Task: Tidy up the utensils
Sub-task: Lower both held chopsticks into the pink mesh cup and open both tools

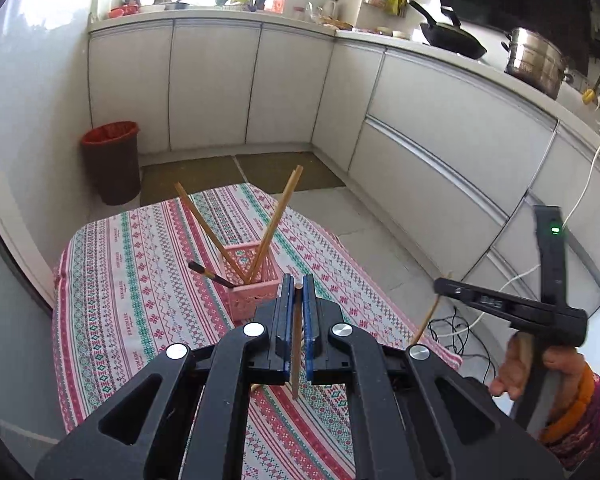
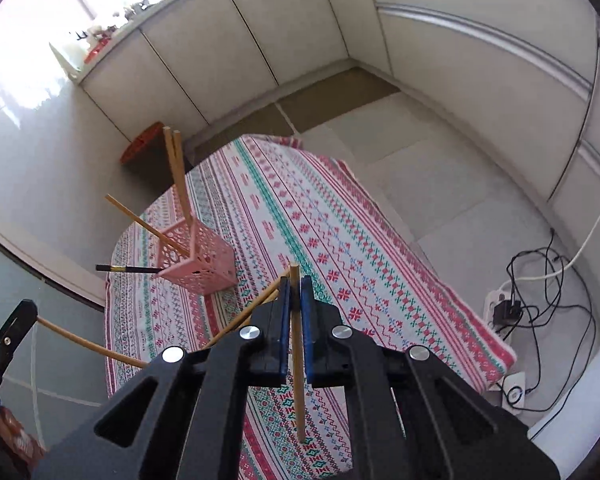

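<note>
- The left gripper [image 1: 299, 280] has its blue fingers [image 1: 286, 308] pressed together on a wooden chopstick [image 1: 297, 344], which stands nearly upright between them, its lower end hanging above the patterned cloth.
- The right gripper [image 2: 295, 282] is closed the same way on a second chopstick [image 2: 298, 356], held near its upper end, the long lower part dangling free over the cloth.
- From the left wrist view the right gripper [image 1: 444, 284] sits off the right edge of the counter [image 1: 112, 280], with the person's hand [image 1: 540, 368] on its handle.
- The pink basket [image 2: 204, 264] stands on the counter toward its far-left part, near the left edge but not at it.
- Three pale chopsticks [image 1: 276, 224] lean out of the basket in a V, and a dark-tipped one [image 1: 210, 274] pokes out to the left.
- One or two more pale sticks [image 2: 244, 316] lie on the cloth just behind the right gripper, though I can't count them cleanly.
- Bare floor [image 2: 440, 184] lies open right of the counter, up to the cabinets [image 1: 440, 128].
- A red-rimmed bin [image 1: 114, 160] stands beyond the far-left corner; cables [image 2: 540, 288] clutter the floor at the near right.
</note>
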### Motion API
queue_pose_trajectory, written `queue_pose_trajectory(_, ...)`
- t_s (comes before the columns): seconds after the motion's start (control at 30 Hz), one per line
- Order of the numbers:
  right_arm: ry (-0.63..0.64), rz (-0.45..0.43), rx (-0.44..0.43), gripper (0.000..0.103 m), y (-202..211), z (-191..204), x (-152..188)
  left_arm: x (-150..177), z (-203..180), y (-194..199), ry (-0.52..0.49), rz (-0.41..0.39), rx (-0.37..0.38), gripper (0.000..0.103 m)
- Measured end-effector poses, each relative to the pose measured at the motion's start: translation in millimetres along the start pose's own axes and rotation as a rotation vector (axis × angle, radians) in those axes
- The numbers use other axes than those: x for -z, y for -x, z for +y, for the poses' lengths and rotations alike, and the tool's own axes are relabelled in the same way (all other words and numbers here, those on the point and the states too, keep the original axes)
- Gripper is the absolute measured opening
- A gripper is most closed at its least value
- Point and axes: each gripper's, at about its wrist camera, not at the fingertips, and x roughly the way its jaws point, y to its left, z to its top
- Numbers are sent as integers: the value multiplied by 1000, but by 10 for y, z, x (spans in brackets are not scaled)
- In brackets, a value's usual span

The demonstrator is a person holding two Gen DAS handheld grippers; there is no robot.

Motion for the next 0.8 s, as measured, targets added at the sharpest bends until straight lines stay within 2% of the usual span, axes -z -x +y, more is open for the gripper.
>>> queue_pose_trajectory(0.17, -2, -58, -73, 5, 359, 92, -242, -161, 61, 190, 48, -62, -20, 4)
queue_pose_trajectory(0.4, 33, -180, -171, 6, 840, 426, -773, -608, 93, 397, 124, -181, -59, 4)
queue_pose_trajectory(0.53, 36, -202, -207, 6, 865, 571, -1027, -838, 104, 392, 156, -247, -94, 4)
queue_pose_trajectory(0.63, 49, -209, -202, 6, 809, 666, -1143, -947, 139, 313, 173, -304, -126, 4)
queue_pose_trajectory(0.8, 68, -200, -188, 6, 598, 794, -1231, -994, 283, -26, 231, -299, -145, 4)
